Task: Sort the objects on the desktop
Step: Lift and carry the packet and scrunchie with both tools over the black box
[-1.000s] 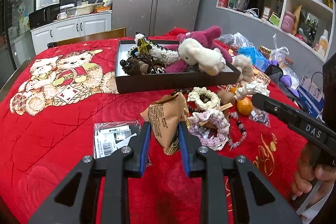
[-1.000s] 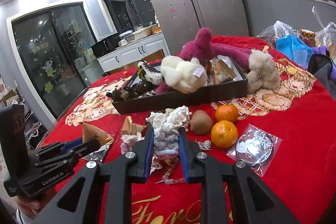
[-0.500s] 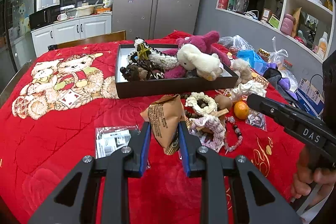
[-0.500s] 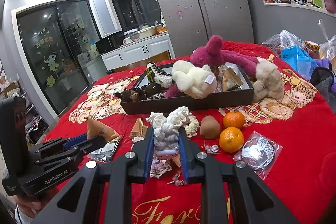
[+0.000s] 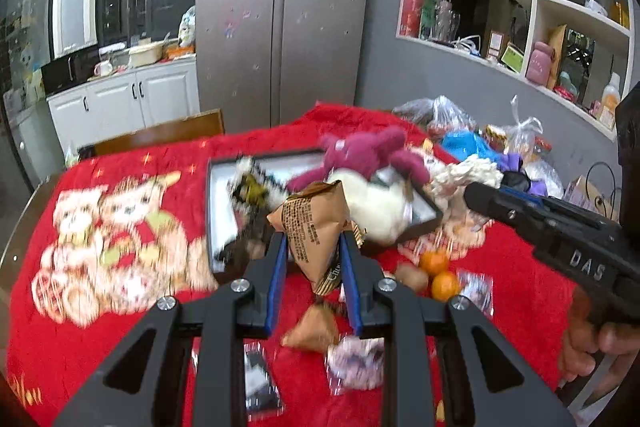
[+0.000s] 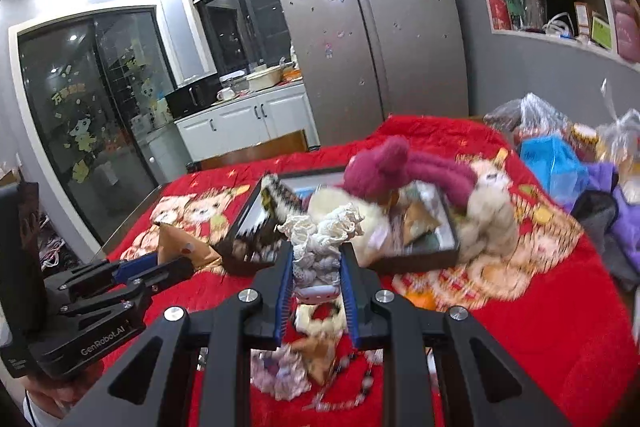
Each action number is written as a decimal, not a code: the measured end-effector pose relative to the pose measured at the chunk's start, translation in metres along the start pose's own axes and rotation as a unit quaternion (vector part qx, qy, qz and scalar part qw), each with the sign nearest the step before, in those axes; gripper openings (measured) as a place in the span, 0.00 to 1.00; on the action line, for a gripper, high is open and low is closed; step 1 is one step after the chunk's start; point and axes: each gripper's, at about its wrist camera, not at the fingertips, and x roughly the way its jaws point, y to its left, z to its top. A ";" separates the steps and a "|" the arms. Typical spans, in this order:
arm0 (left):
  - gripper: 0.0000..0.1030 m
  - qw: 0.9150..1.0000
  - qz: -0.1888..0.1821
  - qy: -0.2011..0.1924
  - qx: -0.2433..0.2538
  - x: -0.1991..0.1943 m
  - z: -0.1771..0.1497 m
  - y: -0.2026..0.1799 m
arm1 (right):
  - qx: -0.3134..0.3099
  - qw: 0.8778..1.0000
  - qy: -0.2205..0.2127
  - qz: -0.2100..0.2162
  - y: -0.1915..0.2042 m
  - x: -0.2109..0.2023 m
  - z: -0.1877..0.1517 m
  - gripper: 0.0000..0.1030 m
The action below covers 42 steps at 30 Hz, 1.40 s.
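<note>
Left gripper (image 5: 312,259): I have it clamped on a brown paper packet (image 5: 310,223), raised above the red-covered counter (image 5: 120,339).
Right gripper (image 6: 316,283): I have it clamped on a white lace scrunchie (image 6: 320,231), also raised.
Dark tray (image 6: 416,259): holds a magenta plush (image 6: 384,167), a cream plush (image 5: 376,203) and blurred small items.

left gripper (image 5: 313,259) raised off the table, blue-padded jaws clamped on a brown paper packet (image 5: 310,227), right gripper (image 6: 316,277) also aloft, jaws closed on a white lace scrunchie (image 6: 320,239), both pointing forward, bare fingers (image 5: 580,343) gripping right handle
</note>
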 end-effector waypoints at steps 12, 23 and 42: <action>0.26 0.998 0.043 0.015 -0.035 0.076 0.060 0.008 | -0.032 0.999 0.001 -0.024 -0.007 0.049 0.068 0.22; 0.26 0.997 0.035 0.047 -0.040 0.125 0.035 0.039 | -0.040 0.998 0.020 -0.035 -0.036 0.101 0.077 0.22; 0.26 0.997 0.027 0.062 -0.028 0.137 0.026 0.030 | -0.026 0.997 0.059 -0.051 -0.058 0.117 0.074 0.22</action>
